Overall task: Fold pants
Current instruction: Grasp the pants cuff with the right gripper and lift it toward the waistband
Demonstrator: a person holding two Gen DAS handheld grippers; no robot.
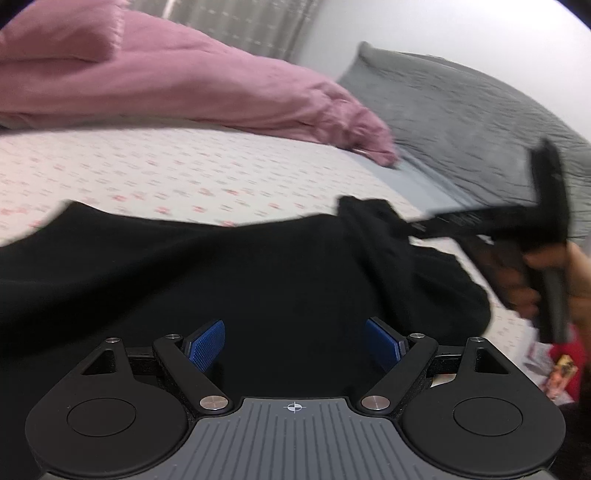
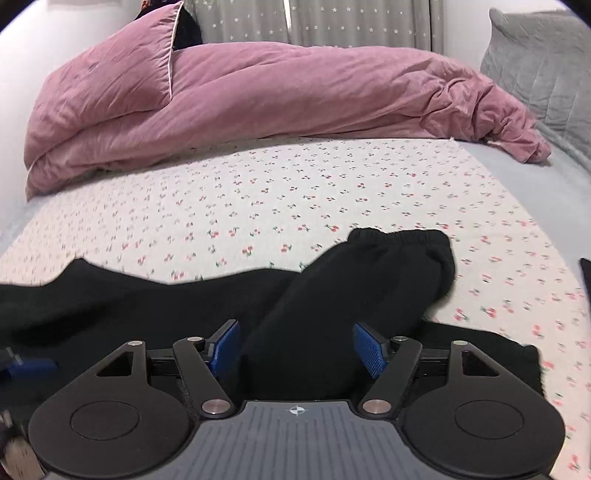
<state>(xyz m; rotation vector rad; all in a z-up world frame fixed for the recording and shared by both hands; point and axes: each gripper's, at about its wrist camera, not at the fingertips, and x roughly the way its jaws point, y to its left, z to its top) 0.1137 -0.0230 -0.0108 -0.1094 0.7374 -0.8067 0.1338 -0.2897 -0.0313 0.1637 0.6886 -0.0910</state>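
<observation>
Setting: bed with a cherry-print sheet (image 2: 295, 192), a rumpled pink duvet (image 2: 258, 92) along the far side, a grey quilted pillow (image 2: 535, 66) far right, star-dotted curtain (image 2: 332, 22) behind.

Pants: black sweatpants (image 2: 147, 306) spread crosswise just ahead of both tools; one leg with an elastic cuff (image 2: 402, 240) doubled up and over, running forward and slightly right from the right gripper.

Right gripper (image 2: 295, 350): jaws well apart, blue pads clear on both sides; the doubled leg lying between the fingers but not pinched, so nothing held.

Left gripper (image 1: 294, 345): jaws wide, blue pads bare, only black cloth below and ahead; nothing gripped.

View from the left tool: the other handheld gripper ahead and to the right, in a person's hand (image 1: 532, 280), its tip against a bunched ridge of fabric; blurred, contact not certain.

Step in hand, judged: leg laid across, grips let go, next hold to be chosen.

Doing it well: smooth the bunched ridge first; take one layer-stack at each end, close to an edge, not mid-panel; close fully before lifting; lift both ends level and together; lay cuff over waistband with edges matched.

Risk: black on black hides layer edges, so easy to pinch only the top layer.
</observation>
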